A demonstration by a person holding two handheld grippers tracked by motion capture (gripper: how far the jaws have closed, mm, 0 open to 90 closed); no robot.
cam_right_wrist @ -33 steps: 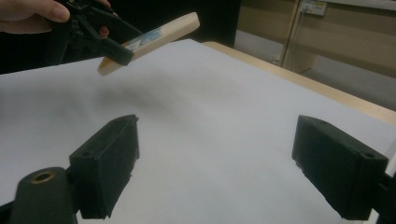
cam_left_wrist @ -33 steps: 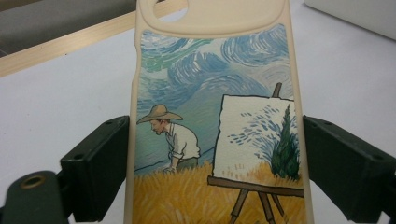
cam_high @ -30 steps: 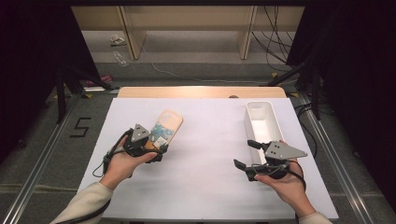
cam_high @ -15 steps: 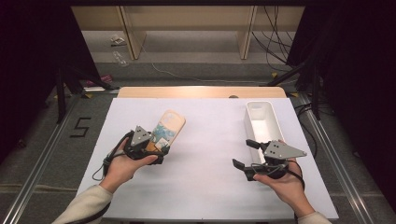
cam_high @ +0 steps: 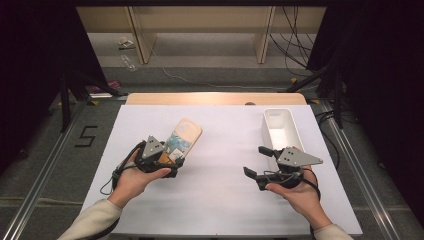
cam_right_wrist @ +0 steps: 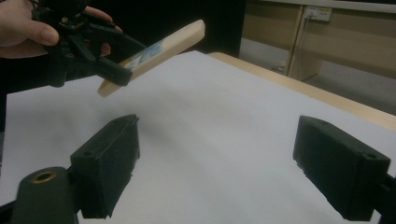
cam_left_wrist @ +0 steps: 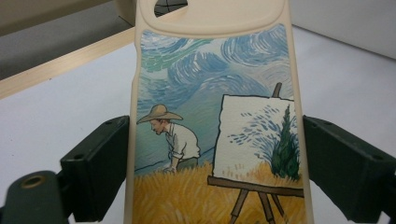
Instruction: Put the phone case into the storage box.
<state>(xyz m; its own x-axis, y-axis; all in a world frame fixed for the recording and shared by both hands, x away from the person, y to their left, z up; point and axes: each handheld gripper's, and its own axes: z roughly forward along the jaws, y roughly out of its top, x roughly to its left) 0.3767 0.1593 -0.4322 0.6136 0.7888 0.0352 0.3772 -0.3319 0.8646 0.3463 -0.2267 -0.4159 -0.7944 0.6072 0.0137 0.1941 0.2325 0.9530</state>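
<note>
A cream phone case [cam_high: 184, 137] printed with a painter at an easel in a wheat field is clamped by its long sides in my left gripper [cam_high: 171, 156], left of the table's middle. In the left gripper view both pads press on the edges of the case [cam_left_wrist: 210, 93]. The right gripper view shows the case [cam_right_wrist: 163, 46] held tilted above the white table cover, far end up, in the left gripper [cam_right_wrist: 109, 65]. My right gripper [cam_high: 256, 161] hovers at the right, pointing toward the centre; its jaws [cam_right_wrist: 215, 168] stand open with nothing between them.
A long white bin [cam_high: 267, 132] stands on the cover just beyond the right hand. The white cover [cam_high: 220, 200] lies over a wooden tabletop [cam_high: 215, 98]. Wooden shelving, cables and dark stands are on the floor beyond the table.
</note>
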